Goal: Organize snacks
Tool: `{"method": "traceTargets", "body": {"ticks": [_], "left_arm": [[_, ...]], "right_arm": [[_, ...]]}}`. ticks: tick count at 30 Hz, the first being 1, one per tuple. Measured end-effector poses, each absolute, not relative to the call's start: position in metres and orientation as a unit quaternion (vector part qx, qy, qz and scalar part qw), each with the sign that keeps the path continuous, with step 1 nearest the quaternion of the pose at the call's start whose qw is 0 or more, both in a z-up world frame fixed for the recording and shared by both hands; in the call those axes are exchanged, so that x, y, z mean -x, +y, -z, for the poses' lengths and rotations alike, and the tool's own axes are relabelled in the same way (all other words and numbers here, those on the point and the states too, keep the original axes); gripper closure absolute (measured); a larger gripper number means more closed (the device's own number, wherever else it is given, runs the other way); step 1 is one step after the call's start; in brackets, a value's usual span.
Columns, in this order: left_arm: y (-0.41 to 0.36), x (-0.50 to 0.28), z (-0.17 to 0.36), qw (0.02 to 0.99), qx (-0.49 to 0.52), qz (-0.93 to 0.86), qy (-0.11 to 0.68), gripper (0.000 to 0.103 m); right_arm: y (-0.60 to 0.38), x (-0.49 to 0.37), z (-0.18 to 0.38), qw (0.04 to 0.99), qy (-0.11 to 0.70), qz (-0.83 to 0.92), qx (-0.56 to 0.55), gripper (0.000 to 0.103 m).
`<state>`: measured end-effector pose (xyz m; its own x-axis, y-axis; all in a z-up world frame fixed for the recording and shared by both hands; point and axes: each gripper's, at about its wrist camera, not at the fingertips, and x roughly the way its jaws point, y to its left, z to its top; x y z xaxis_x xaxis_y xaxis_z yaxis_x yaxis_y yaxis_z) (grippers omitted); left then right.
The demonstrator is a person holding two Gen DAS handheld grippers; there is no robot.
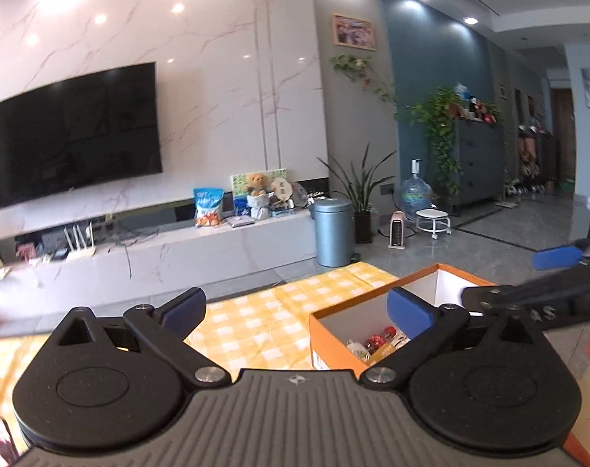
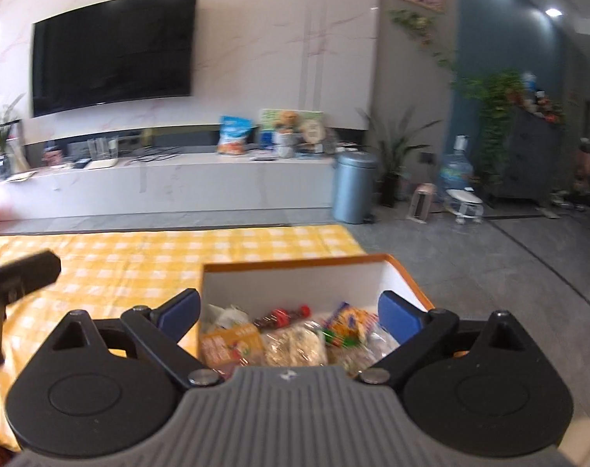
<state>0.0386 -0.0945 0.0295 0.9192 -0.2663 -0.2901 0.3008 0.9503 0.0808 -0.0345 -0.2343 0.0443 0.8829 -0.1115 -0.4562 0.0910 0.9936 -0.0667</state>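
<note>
Jaws of both the left gripper [image 1: 295,311] and right gripper [image 2: 289,309] stand released, holding nothing. Snacks [image 2: 291,338] lie piled in the orange box [image 2: 295,262] at the corner of the surface [image 2: 139,257]. Risk: a careless nudge could tip the box off the edge.

In front of me is a table covered with a yellow and white checked cloth [image 2: 139,260]. On its right end stands an open cardboard box, orange outside and white inside [image 2: 295,284], close to the far right corner of the cloth. I cannot tell if the box passes over the table edge. The rest of the cloth that I see, to the left of the box, is flat.
</note>
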Motion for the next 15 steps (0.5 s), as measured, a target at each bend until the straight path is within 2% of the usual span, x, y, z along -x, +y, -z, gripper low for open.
{"method": "traceTargets", "body": {"ticks": [5, 15], "left_arm": [[-0.091, -0.043, -0.006, 0.971, -0.053, 0.138, 0.189, 0.0], [-0.089, -0.047, 0.022, 0.949, -0.06, 0.145, 0.272, 0.0]], "right_arm": [[-0.221, 0.056, -0.023, 0.971, 0.222, 0.074, 0.039, 0.007], [-0.232, 0.056, 0.006, 0.957, 0.273, 0.095, 0.032, 0.007]]}}
